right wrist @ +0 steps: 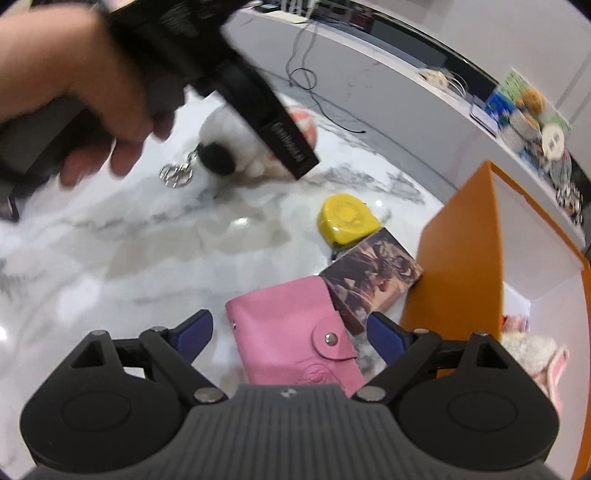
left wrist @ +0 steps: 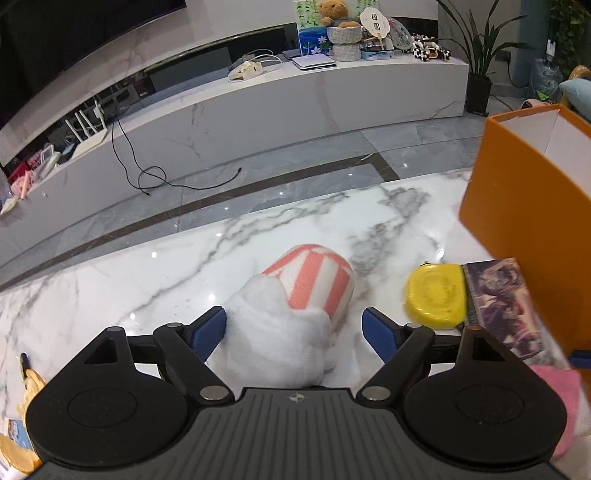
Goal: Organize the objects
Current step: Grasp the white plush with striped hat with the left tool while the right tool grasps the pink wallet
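Fluffy white plush and pink-and-white striped fabric make up the popcorn toy (left wrist: 295,306), which lies on its side on the marble table (left wrist: 129,280), between the spread blue fingers of the left gripper (left wrist: 294,328); the left pad looks to be touching the fluff, the right one stands apart. From the right wrist view the toy (right wrist: 236,147) shows a black pompom and a metal key ring (right wrist: 176,173) at its near end.

Right of it sits a glossy yellow tape measure (left wrist: 436,295), rounded and hard, just beside a flat printed card box (left wrist: 506,302). An orange box (left wrist: 524,206) with a white inside stands upright at the far right, holding some soft items.

White stone with grey veins forms the tabletop, polished and reflective. Beyond it lie grey floor tiles, a loose black cable (left wrist: 166,177) and a long marble ledge (left wrist: 295,96) with a teddy bear (left wrist: 334,13).

Over a smooth pink snap wallet (right wrist: 295,343), the right gripper (right wrist: 290,332) hovers with its fingers wide apart. The person's left hand (right wrist: 85,92) grips the other tool's handle above the table.
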`<state>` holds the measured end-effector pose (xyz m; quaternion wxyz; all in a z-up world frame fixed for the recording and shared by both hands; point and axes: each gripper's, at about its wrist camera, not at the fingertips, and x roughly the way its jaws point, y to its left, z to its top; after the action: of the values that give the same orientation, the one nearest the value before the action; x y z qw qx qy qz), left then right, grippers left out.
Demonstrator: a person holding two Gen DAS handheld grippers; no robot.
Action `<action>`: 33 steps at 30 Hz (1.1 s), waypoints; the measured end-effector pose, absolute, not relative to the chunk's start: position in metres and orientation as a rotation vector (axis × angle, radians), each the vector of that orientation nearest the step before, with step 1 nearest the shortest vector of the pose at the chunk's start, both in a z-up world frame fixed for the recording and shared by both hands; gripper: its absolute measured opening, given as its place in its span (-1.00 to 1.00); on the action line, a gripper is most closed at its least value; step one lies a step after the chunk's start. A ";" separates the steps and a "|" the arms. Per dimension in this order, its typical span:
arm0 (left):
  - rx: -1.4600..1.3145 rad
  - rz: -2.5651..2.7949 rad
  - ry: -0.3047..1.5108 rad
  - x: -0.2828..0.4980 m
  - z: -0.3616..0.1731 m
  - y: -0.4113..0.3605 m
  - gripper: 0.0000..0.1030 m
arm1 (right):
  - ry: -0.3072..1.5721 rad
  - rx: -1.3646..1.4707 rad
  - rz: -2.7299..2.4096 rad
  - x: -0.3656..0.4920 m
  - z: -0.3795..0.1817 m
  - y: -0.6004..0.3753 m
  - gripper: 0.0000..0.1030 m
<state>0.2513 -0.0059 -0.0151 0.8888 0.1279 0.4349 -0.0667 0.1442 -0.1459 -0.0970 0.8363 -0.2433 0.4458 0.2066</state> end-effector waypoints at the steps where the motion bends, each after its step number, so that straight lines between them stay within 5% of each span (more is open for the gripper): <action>1: 0.268 -0.136 0.904 0.253 -0.016 -0.005 0.84 | 0.952 -0.513 0.438 0.145 -0.099 -0.145 0.76; 29: 0.484 -0.134 0.889 0.266 -0.041 -0.009 0.76 | 1.022 -0.418 0.382 0.164 -0.132 -0.147 0.91; 33: 0.502 -0.104 0.908 0.267 -0.042 -0.007 0.59 | 1.040 -0.430 0.385 0.165 -0.128 -0.147 0.68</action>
<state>0.2669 -0.0066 -0.0415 0.8672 0.2399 0.4336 -0.0495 0.1646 -0.1471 -0.1275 0.8282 -0.2026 0.4900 0.1813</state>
